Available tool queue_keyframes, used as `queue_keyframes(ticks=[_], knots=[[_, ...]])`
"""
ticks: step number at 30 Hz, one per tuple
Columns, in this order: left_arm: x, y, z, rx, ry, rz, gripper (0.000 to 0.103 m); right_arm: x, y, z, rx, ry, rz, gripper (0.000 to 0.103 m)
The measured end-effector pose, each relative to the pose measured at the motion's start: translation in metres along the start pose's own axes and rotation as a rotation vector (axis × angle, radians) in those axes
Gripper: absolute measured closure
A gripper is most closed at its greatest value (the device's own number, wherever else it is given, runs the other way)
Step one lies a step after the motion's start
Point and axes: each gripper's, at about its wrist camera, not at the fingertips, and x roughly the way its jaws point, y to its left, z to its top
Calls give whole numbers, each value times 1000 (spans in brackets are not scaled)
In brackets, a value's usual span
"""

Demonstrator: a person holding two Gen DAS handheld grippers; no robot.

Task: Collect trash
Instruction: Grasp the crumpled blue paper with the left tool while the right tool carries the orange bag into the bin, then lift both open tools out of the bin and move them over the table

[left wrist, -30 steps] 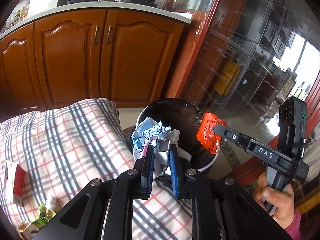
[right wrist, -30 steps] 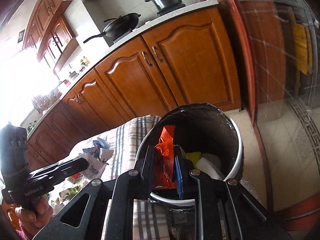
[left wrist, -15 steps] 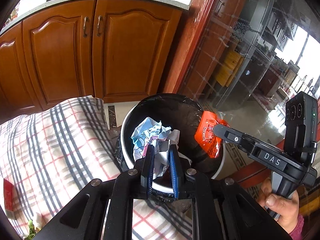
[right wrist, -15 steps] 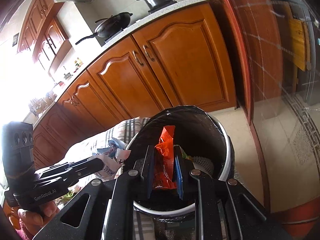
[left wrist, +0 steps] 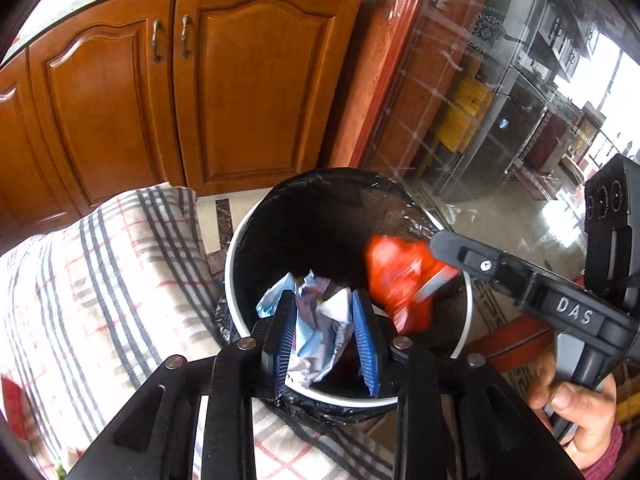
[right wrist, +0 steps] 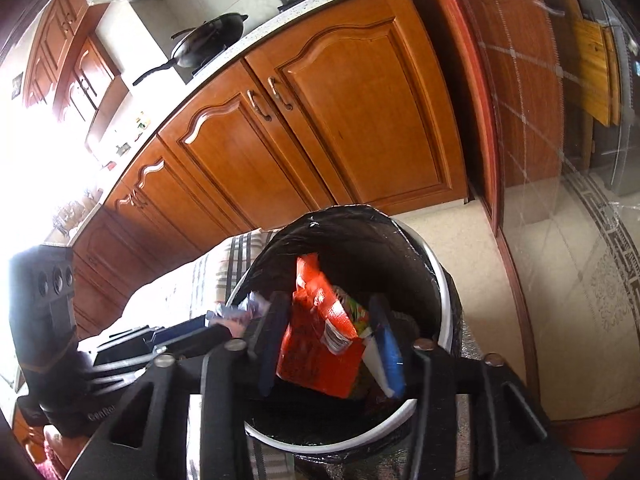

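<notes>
A round trash bin [left wrist: 236, 248] with a black liner stands by the checked tablecloth [left wrist: 100, 280]; it also shows in the right wrist view [right wrist: 440, 280]. My left gripper [left wrist: 326, 334] is over the bin, jaws spread, with a crumpled white and blue wrapper [left wrist: 316, 336] loose between them. My right gripper [right wrist: 330, 344] is over the bin with jaws spread; an orange snack packet [right wrist: 320, 344] drops between them, and it is blurred in the left wrist view [left wrist: 396, 276].
Wooden kitchen cabinets [left wrist: 180, 92] stand behind the bin. A glass door [left wrist: 500, 100] is to the right. More trash [right wrist: 352, 312] lies inside the bin. A red item [left wrist: 12, 400] lies at the cloth's left edge.
Both grippers moved over the bin and opened. The orange packet and the crumpled wrapper have come loose and are falling into the bin.
</notes>
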Motion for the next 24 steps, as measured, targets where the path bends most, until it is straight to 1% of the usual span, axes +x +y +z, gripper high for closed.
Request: queue_keyframes(ticks=[2,3,4,8,10,11,13,18,24], knots=[[-2,2,-2,-15,-5,-13,68,-2,-1,0,9,-7,0,55],[-4,5,-4,-22,-10,-12,67,-4,-1,-1,13,-10,0,49],[-6,6,-6,-28,-16,-12,66,-5,-1,-2,19,-13,4,47],[-23,16,-17,-69,-48,-32,60,-12,1,-4,24,-27,9,46],[-33,21,-26,-83,-68,-37,59,-18,5,-6,27,-42,19,41],[-39,23,-32,-90,-79,-36,57,-20,7,-8,26,-51,24,35],[-50,29,-44,-99,-99,-26,55,-27,14,-12,22,-71,35,31],[-79,43,-74,-124,-134,-14,55,-40,33,-28,18,-102,72,25],[-117,56,-116,-145,-172,8,55,-43,55,-53,18,-94,116,25]])
